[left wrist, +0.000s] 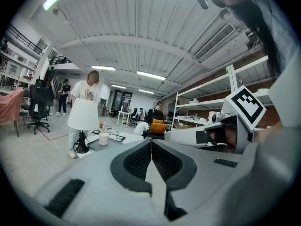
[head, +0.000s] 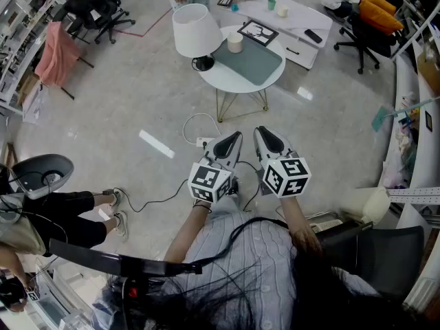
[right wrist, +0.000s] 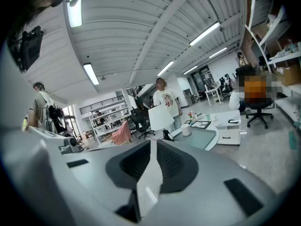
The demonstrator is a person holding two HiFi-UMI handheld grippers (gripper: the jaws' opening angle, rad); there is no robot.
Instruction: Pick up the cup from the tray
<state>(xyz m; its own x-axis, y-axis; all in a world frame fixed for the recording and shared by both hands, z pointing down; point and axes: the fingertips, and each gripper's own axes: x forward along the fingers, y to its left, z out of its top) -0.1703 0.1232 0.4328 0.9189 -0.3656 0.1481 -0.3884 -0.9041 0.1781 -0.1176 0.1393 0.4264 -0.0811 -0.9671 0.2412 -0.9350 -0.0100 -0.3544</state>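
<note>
**Ana:** Since the cup (head: 235,42) is the thing to take, where does it stand?

**Ben:** It stands upright just beside the lamp (head: 194,31), to the lamp's right in the head view. It is on the grey-green tray (head: 260,66), which lies on the round white table (head: 234,88) that also carries the lamp.

**Ana:** And the grippers?

**Ben:** Both are well apart from the lamp, on the person's side of it, over the floor (head: 137,102). The left gripper (head: 230,143) and the right gripper (head: 267,137) are side by side. On each one the two jaws are pressed together at the tips, with nothing between them, so neither holds anything.

**Ana:** How will the cup handle, do you think?

**Ben:** It looks small, pale and plain, a simple cylinder. I see no handle, but it is too small to be sure. I judge it is light. If it is ceramic, the wall is stiff and smooth, so it can slip and it can break if it falls. If it is paper, the wall gives when it is squeezed hard.

**Ana:** Where should one take hold?

**Ben:** I would take it across the wall, about the middle of its height, with one jaw on each opposite side and gentle pressure. The jaws must open first. It is better to come from the side away from the lamp, because the shade hangs close to the cup.
</note>
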